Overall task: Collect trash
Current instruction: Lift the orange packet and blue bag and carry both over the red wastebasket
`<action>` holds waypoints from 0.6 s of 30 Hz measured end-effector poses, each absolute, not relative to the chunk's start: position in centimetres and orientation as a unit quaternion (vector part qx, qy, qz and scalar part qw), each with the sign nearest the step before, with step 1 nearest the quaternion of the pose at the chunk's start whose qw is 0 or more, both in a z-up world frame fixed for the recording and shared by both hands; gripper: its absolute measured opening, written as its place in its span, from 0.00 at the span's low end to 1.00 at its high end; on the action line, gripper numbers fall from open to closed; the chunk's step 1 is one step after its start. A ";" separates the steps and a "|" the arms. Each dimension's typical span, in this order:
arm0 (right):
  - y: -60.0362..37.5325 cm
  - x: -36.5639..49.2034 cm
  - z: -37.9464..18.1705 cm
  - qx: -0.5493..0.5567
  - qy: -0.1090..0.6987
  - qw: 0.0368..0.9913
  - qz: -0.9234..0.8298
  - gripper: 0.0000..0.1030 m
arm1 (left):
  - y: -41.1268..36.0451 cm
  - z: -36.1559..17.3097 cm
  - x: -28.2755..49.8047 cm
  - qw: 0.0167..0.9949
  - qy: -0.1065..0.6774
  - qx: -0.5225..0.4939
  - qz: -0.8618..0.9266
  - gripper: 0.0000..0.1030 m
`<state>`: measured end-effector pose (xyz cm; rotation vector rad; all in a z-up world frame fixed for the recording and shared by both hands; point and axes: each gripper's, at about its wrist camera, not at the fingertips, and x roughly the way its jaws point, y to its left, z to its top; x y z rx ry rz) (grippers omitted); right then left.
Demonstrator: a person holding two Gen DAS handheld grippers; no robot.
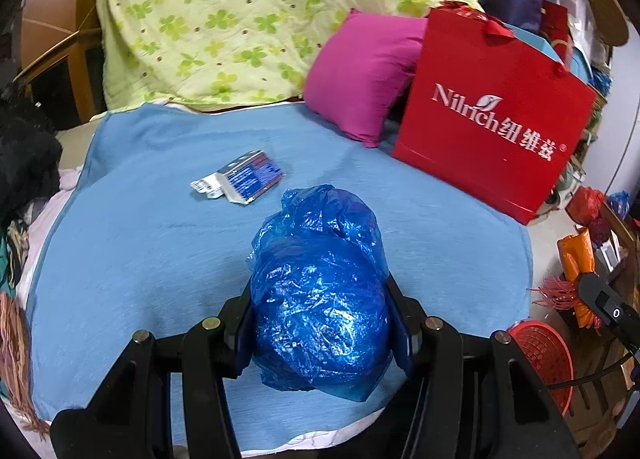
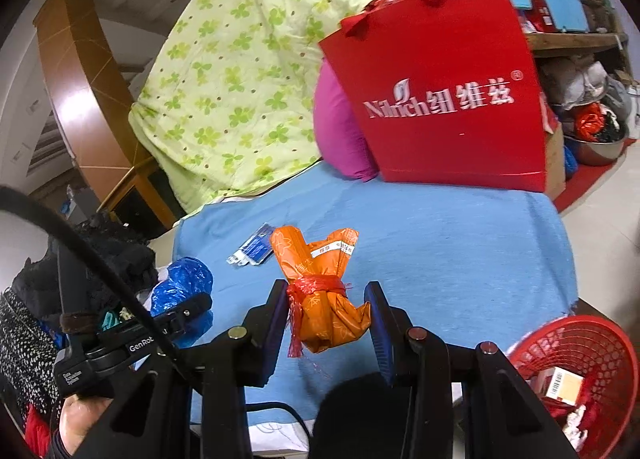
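Trash is gripped in both: blue bag [image 1: 320,299] clamped by the left hand-held gripper [image 1: 322,323], orange packet [image 2: 326,299] pinched by the right hand-held gripper [image 2: 328,319], presumably bound for the basket [image 2: 576,343] nearby.
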<state>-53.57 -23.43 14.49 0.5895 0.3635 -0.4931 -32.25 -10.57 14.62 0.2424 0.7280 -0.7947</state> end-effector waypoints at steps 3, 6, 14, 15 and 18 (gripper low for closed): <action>-24.1 -55.0 14.4 0.289 0.174 0.906 -0.254 0.40 | -11.6 14.9 -33.2 0.847 0.341 0.121 -0.389 0.55; -24.9 -57.3 14.1 0.292 0.170 0.899 -0.278 0.40 | -12.4 15.0 -34.0 0.842 0.339 0.125 -0.401 0.55; -27.0 -64.8 13.2 0.306 0.164 0.866 -0.359 0.40 | -15.9 15.3 -38.0 0.817 0.328 0.146 -0.452 0.55; -27.3 -65.4 13.0 0.307 0.166 0.862 -0.368 0.40 | -16.5 15.3 -38.7 0.813 0.326 0.150 -0.459 0.55; -28.1 -67.6 11.7 0.303 0.182 0.845 -0.402 0.40 | -18.0 15.2 -40.9 0.798 0.321 0.160 -0.484 0.55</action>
